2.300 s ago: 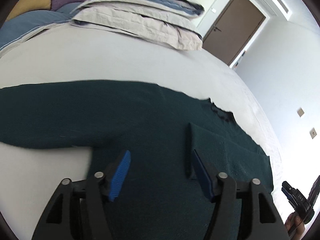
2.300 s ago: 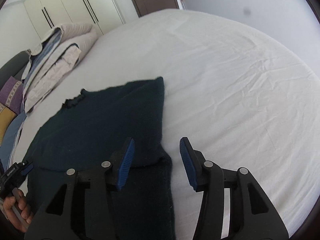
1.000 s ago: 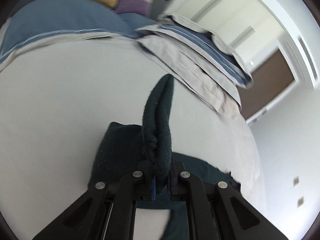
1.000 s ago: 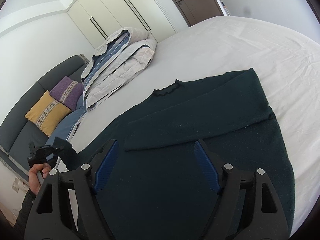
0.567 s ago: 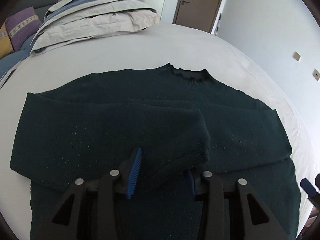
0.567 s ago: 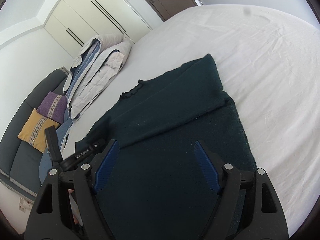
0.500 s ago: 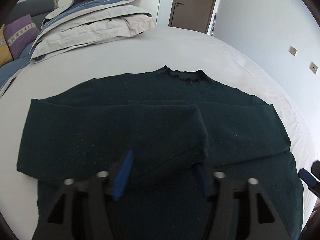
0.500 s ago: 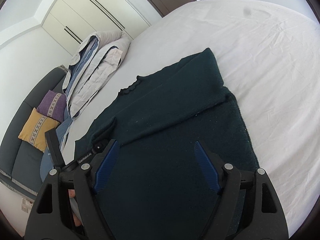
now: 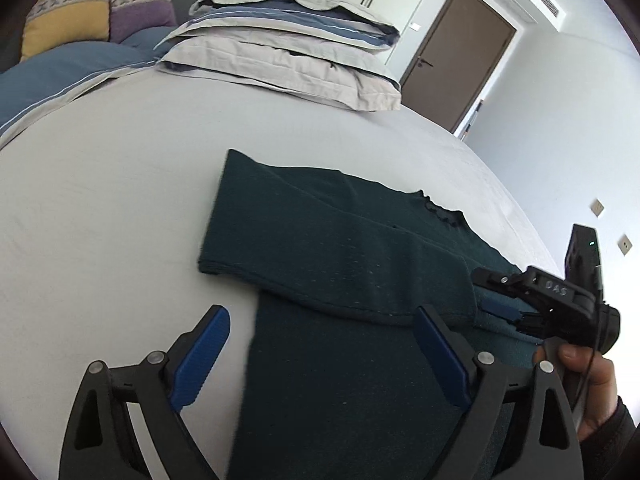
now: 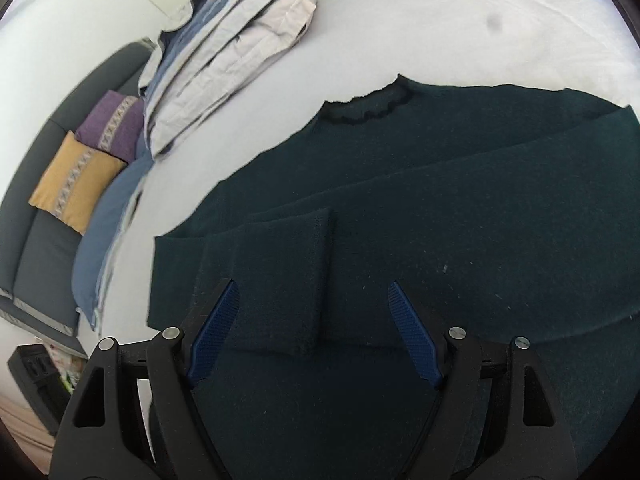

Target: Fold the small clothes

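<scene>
A: Where is there room on the bed (image 9: 120, 208)?

B: Bare sheet lies wide to the left of the sweater (image 9: 340, 264), and more beyond its collar.

A: And obstacles?

B: The folded duvet (image 9: 288, 60) sits at the far edge, with cushions (image 10: 84, 164) behind. The right tongs (image 9: 516, 308) crowd the sweater's right side, near the left tongs (image 9: 320, 356)
</scene>
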Demonstrator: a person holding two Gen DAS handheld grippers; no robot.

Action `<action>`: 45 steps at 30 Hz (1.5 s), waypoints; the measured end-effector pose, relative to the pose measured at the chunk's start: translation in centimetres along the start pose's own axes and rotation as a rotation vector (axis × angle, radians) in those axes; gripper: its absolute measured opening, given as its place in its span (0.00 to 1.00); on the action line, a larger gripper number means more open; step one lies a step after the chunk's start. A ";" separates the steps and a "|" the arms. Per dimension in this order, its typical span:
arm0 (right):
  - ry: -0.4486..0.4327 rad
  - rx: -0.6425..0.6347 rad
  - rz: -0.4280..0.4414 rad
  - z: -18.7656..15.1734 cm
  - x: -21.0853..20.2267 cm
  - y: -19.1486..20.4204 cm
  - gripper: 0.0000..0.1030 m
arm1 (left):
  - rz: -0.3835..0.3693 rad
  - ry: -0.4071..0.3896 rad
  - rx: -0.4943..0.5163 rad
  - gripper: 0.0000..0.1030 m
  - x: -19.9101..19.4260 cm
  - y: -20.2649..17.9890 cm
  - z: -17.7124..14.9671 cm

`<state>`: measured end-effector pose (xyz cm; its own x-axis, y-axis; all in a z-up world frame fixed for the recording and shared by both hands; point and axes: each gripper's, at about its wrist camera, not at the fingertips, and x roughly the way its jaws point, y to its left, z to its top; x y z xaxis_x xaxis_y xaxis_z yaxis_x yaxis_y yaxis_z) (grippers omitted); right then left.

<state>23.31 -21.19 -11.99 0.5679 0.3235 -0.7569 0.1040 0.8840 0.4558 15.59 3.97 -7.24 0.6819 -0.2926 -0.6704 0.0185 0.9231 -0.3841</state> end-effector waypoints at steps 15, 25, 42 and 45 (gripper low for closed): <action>-0.054 -0.108 -0.079 2.3 -1.5 1.0 0.05 | 0.020 -0.013 -0.087 0.82 -0.5 4.4 2.7; -0.073 0.005 -0.126 2.6 -4.5 -6.7 0.05 | 0.047 0.014 -0.066 0.75 1.5 4.3 4.6; -0.111 -0.047 -0.167 3.5 -2.4 -7.6 0.05 | 0.175 0.189 0.043 0.48 14.7 1.8 10.0; -0.124 -0.059 -0.178 3.9 -2.6 -7.3 0.05 | 0.186 0.175 0.047 0.27 15.3 1.7 9.7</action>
<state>24.23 -29.78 -11.52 0.6414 0.1199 -0.7578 0.1653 0.9429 0.2891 33.15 3.52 -12.00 0.5400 -0.1521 -0.8278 -0.0584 0.9744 -0.2171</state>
